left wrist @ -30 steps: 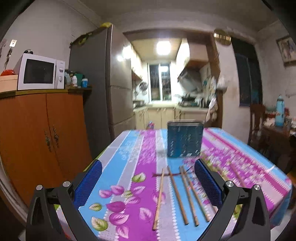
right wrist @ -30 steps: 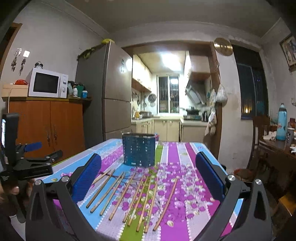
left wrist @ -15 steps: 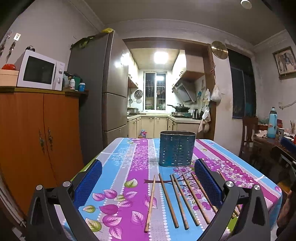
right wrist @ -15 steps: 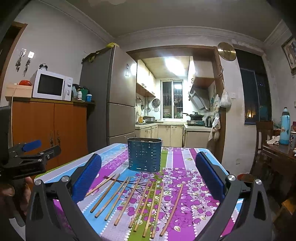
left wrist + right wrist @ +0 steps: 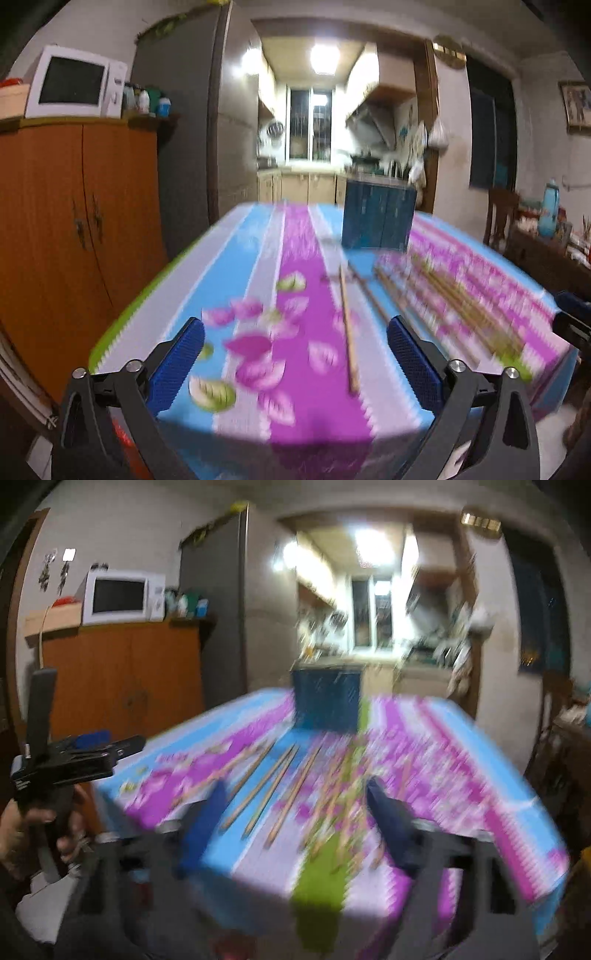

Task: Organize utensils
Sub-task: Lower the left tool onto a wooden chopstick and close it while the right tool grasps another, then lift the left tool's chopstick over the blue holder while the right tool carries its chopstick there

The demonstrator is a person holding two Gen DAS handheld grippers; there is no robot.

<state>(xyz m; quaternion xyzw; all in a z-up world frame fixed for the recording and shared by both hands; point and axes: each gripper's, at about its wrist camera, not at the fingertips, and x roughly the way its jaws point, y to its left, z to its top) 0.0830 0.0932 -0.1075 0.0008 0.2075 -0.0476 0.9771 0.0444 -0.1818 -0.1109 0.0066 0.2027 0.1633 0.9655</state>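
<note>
Several wooden chopsticks point(image 5: 349, 332) lie side by side on the flowered tablecloth; they also show in the right wrist view point(image 5: 269, 794). A dark blue perforated utensil holder point(image 5: 378, 216) stands upright behind them, also in the right wrist view point(image 5: 327, 698). My left gripper point(image 5: 295, 350) is open and empty, above the table's near edge, with one chopstick between its blue pads. My right gripper point(image 5: 295, 812) is open and empty above the near chopstick ends. Both views are motion-blurred. The left gripper also shows at the left in the right wrist view point(image 5: 74, 760).
The table point(image 5: 258, 266) has its near edge right below both grippers. An orange cabinet point(image 5: 74, 221) with a microwave point(image 5: 74, 86) stands left, beside a grey fridge point(image 5: 192, 129). A side table with a blue bottle point(image 5: 548, 212) stands right.
Both grippers have tilted down and pulled back toward the table's near edge; the table front now shows. The jaws stay open and empty. The views have turned blurry.
</note>
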